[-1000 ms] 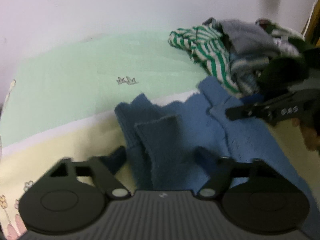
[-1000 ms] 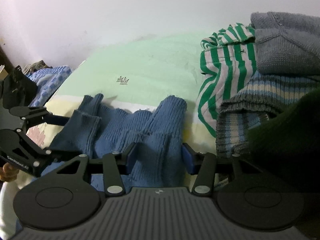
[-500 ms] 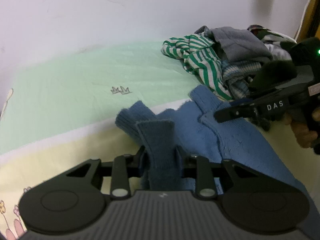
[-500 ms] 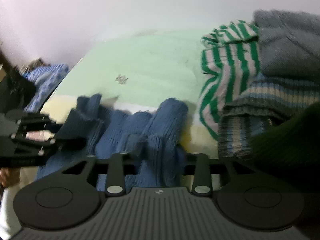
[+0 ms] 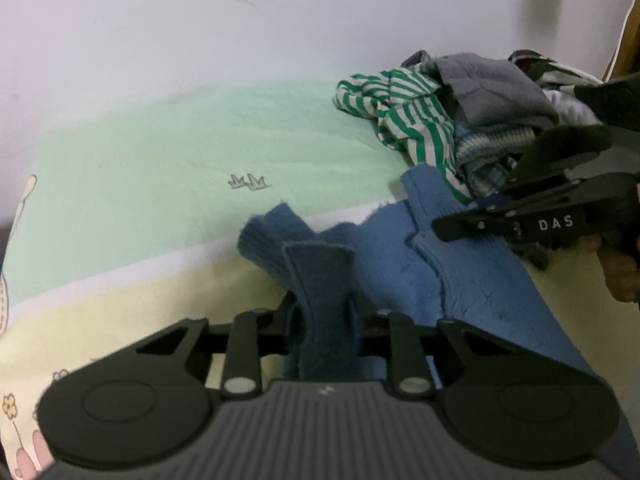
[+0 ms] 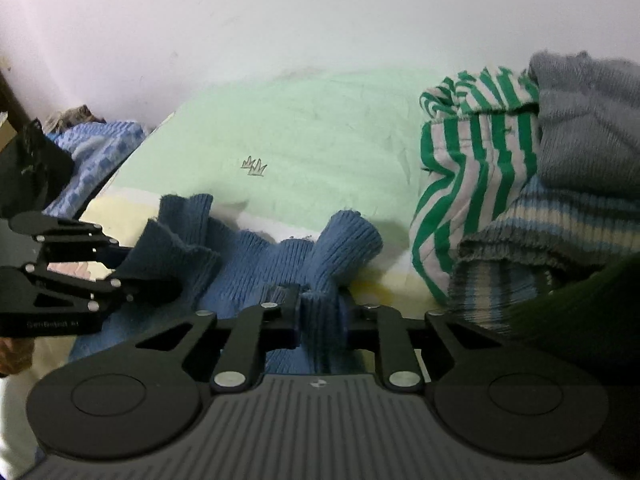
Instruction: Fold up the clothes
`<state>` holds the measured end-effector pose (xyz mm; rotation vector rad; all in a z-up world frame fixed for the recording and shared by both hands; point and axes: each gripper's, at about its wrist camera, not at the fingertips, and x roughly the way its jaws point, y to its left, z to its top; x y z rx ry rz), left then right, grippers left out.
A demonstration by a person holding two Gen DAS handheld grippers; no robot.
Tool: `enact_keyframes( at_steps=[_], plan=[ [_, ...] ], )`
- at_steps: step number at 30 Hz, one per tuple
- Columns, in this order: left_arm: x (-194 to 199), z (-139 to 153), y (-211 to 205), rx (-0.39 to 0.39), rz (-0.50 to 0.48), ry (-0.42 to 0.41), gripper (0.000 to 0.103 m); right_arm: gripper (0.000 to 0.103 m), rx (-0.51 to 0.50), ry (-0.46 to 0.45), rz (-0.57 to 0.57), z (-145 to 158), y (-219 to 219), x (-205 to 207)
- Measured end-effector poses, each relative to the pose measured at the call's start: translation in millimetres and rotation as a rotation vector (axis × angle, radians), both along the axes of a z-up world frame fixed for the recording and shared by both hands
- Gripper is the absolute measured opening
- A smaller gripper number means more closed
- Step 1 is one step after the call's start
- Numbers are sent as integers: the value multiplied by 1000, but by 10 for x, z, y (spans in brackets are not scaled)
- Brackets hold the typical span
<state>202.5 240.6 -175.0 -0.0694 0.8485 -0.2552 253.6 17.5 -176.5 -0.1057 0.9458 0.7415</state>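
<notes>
A blue knit sweater [image 5: 472,280] lies on the bed; it also shows in the right wrist view [image 6: 256,264]. My left gripper [image 5: 320,312] is shut on a raised fold at the sweater's left side. My right gripper [image 6: 320,312] is shut on a ribbed fold at its right side. In the left wrist view my right gripper [image 5: 444,226] reaches in from the right, onto the sweater. In the right wrist view my left gripper [image 6: 136,280] shows at the left, pinching the cloth.
A pile of clothes sits at the right: a green-striped shirt [image 6: 472,184], a grey sweater [image 6: 584,128] and a striped knit [image 6: 560,256]. The bedsheet [image 5: 168,168] is pale green and yellow. A white wall stands behind. A light blue knit [image 6: 100,144] lies at far left.
Both grippers closed from open onto folds of the blue sweater and lifted the cloth slightly.
</notes>
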Motion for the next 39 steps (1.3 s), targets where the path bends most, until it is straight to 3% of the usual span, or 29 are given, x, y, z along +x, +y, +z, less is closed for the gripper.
enact_keyframes(
  at_steps=[10,23,32,39],
  plan=[
    [-241,229,-127,98,-5,-103,19,17,48,-60,11,219,-87,-134],
    [-1043,635,-447,186,-26,-230,15,15,76,-155,135,598,-394,-633],
    [-1658,800,-558,198,-20,-258,13,14,116,-195,201,828,-669,-1183],
    [-2124,731,-687,221,-3,-229,13,14,103,-226,269,846,-760,-1740]
  ],
)
